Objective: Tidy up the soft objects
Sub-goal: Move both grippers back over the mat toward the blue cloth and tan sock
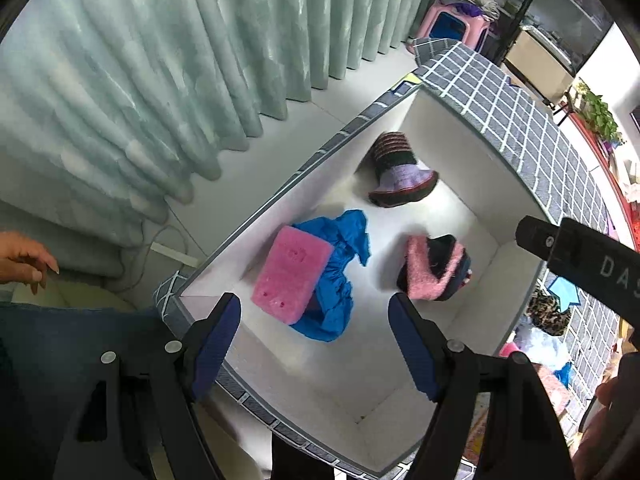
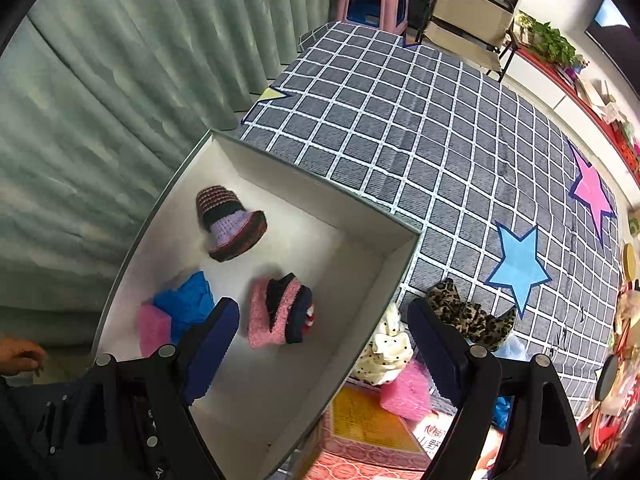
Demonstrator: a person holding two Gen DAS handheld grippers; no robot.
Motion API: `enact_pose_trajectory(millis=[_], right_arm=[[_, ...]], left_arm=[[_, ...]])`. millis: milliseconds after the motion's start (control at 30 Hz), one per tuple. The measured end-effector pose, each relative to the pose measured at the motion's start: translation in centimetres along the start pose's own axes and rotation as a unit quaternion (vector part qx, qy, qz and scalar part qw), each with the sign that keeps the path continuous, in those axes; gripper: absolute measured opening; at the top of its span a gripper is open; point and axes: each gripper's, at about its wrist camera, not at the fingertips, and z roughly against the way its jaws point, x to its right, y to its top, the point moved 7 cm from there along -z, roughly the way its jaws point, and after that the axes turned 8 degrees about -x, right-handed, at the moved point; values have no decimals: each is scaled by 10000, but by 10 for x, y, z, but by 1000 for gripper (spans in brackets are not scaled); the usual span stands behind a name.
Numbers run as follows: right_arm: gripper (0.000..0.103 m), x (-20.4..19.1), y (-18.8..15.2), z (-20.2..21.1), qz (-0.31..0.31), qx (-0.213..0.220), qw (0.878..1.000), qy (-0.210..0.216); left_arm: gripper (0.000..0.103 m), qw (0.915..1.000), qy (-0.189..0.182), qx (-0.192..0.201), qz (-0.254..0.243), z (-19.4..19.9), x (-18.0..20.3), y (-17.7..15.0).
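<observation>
Inside white box (image 2: pixel 360 216), pink sponge (image 1: pixel 290 276), fuzzy sock (image 2: pixel 280 312) (both grippers empty)

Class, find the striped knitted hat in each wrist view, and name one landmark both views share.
Left wrist: hat lies right of centre, at the far end of the white box.
Right wrist: hat lies left of centre, at the box's far end.
Shared landmark: the pink stool at the top.

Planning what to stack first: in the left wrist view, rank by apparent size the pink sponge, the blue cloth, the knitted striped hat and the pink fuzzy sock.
1. blue cloth, partly hidden
2. pink sponge
3-4. knitted striped hat and pink fuzzy sock look alike; the hat lies farther, so unsure.
</observation>
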Motion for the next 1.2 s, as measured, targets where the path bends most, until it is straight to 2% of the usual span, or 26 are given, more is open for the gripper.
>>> enact_pose_trajectory(millis=[267,467,667,967,1200], right_arm=[[87,24,-2,15,-189,67,9997,140],[87,63,-9,26,-547,123,9981,239],[87,117,-21,39,-974,212,9946,297],[87,219,-61,37,-1775,113,9840,137],[87,280,-106,21,-2303,-94,9730,123]], left_arm=[[79,9996,-56,146,-238,20,25,4],[79,9984,-113,266,-493,33,58,6],[79,9945,-215,281,-981,38,109,-1],[80,9835,-387,89,-1765,33,198,-28],[80,9676,-386,-152,-2492,16,259,-60]])
